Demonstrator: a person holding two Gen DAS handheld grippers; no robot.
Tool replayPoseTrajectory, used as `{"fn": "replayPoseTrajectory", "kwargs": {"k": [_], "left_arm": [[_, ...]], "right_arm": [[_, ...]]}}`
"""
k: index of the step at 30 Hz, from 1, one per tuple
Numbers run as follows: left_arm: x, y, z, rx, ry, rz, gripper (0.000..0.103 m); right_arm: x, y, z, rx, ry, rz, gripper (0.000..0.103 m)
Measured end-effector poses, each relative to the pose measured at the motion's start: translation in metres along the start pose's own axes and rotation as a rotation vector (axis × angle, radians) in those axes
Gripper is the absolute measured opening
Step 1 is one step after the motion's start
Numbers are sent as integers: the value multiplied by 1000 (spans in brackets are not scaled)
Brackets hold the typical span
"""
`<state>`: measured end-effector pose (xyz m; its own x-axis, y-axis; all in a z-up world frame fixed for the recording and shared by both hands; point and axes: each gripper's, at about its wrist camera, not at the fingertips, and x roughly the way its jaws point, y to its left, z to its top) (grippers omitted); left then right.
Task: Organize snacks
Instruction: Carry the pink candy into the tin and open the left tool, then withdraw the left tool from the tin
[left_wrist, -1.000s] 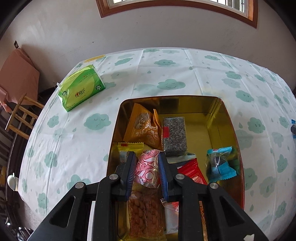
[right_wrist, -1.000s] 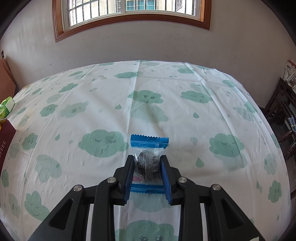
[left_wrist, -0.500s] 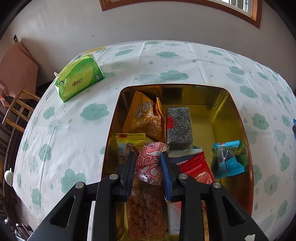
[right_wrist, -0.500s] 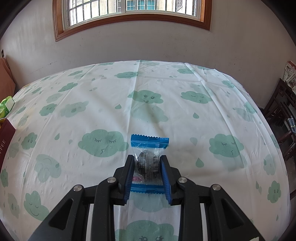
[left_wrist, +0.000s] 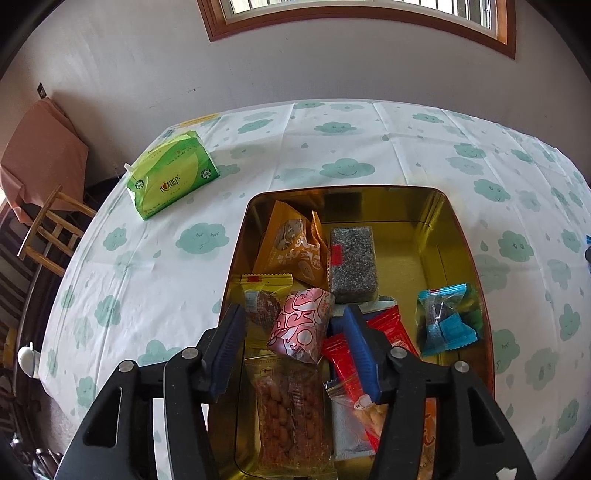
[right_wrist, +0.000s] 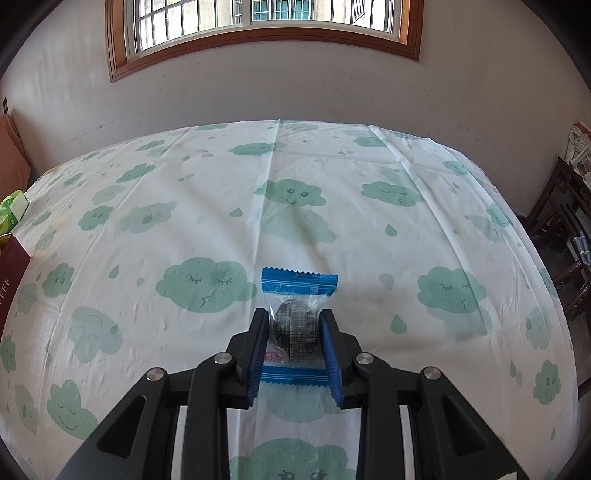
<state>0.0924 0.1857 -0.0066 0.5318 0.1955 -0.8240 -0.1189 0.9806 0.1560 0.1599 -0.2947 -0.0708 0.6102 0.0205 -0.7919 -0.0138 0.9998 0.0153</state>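
Observation:
A gold tin box (left_wrist: 448, 225) on the cloud-print tablecloth holds several wrapped snacks. My left gripper (left_wrist: 293, 317) hovers over its near end with jaws open. A pink-and-white snack packet (left_wrist: 301, 323) lies between the fingers, free of both pads, on top of the other snacks. Around it lie an orange bag (left_wrist: 291, 245), a grey block (left_wrist: 352, 264), red packets (left_wrist: 391, 328), a blue-ended packet (left_wrist: 445, 319) and a peanut bar (left_wrist: 288, 406). My right gripper (right_wrist: 293, 325) is shut on a blue-ended clear packet with a dark round snack (right_wrist: 297, 319), resting on the tablecloth.
A green tissue pack (left_wrist: 171, 179) lies on the table's far left; it also shows at the left edge of the right wrist view (right_wrist: 13, 210). The tin's dark red outer wall (right_wrist: 9, 273) is at the left. A wooden chair (left_wrist: 48, 225) stands beyond the left table edge.
My left gripper has opened and let go of the pink-and-white packet, which now lies in the tin. The right gripper has stayed shut on its packet and has not moved.

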Motion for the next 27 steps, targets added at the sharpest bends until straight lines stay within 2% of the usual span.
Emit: {"fn": "replayPoseTrajectory", "kwargs": {"k": [5, 10, 17, 24, 27], "left_arm": [[-18, -7, -8, -1, -47, 38, 67], [-30, -15, -18, -13, -60, 26, 72], [-43, -16, -32, -65, -74, 7, 85], [-56, -10, -45, -105, -90, 6, 91], [-60, -7, -49, -115, -98, 20, 92]], "right_arm": [[0, 0, 0, -6, 1, -14, 30], [-1, 2, 1, 0, 1, -27, 28], [-4, 5, 0, 22, 1, -51, 26], [-25, 17, -2, 30, -20, -16, 25], [-35, 29, -2, 35, -16, 26, 25]]}}
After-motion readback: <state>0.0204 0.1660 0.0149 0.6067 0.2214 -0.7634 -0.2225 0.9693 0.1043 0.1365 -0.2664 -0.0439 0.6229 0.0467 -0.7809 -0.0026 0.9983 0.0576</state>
